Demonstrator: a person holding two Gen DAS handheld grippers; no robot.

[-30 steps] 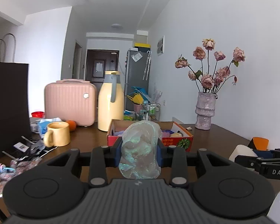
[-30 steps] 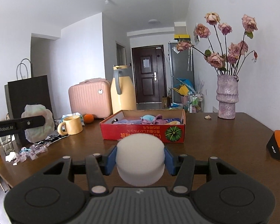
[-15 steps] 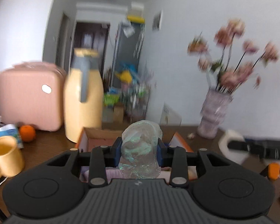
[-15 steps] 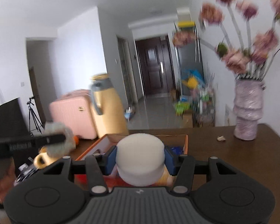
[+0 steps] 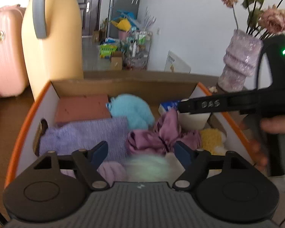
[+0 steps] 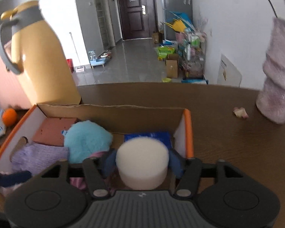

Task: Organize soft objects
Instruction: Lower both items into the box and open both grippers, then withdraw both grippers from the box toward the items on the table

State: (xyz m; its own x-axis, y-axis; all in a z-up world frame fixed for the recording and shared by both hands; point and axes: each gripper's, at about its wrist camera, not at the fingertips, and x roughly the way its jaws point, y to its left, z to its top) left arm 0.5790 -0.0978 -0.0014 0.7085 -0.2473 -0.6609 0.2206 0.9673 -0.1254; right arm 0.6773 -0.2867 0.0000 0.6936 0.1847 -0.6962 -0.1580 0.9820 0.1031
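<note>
Over the box (image 6: 188,125), white sponge (image 6: 142,163) sits between right gripper (image 6: 142,166) jaws.

Open hand-held gripper (image 5: 141,153), filled box (image 5: 123,87)

Both grippers have been carried from short of the cardboard box (image 5: 53,93) to above it. The left gripper (image 5: 141,152) jaws have just been opening, releasing the iridescent soft toy (image 5: 146,166); the right gripper (image 6: 142,163) jaws likewise around the white sponge (image 6: 142,163).
</note>
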